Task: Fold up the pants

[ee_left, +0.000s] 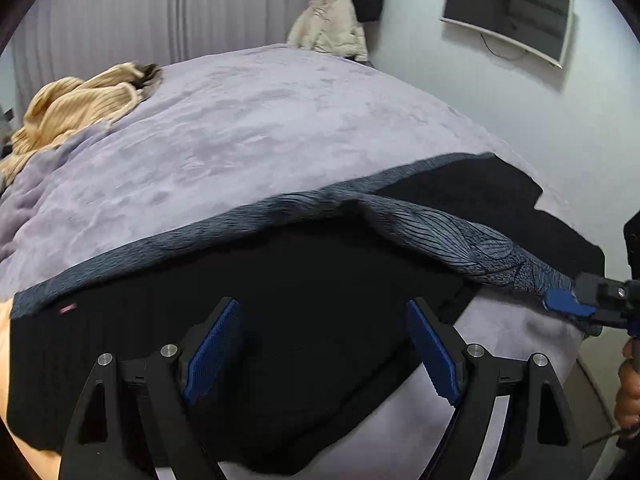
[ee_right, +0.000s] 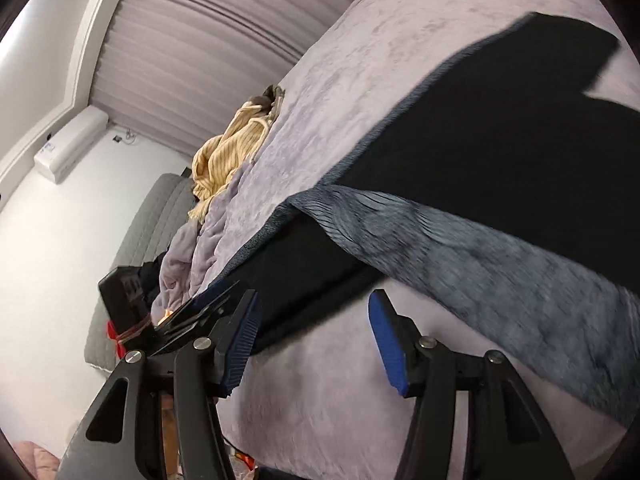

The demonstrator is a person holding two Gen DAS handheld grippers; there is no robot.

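Note:
Black pants (ee_left: 280, 280) (ee_right: 500, 140) lie spread across a lavender blanket (ee_left: 260, 128) (ee_right: 340, 380) on a bed. A grey-blue ribbed flap (ee_left: 460, 244) (ee_right: 480, 264) of the pants is turned over the black cloth and runs toward the bed's near edge. My left gripper (ee_left: 324, 308) (ee_right: 212, 300) hovers open over the black cloth, nothing pinched between its blue pads. My right gripper (ee_right: 314, 300) (ee_left: 588, 308) is open too, with only blanket between its fingers. The flap passes just to its right, and its tip sits at the flap's end in the left wrist view.
A tan ribbed garment (ee_left: 72, 108) (ee_right: 228, 152) is bunched at the far side of the bed. Beige cloth (ee_left: 328, 28) hangs beyond it. A screen (ee_left: 508, 16) is on the wall. A hand (ee_left: 628, 384) shows at the right edge.

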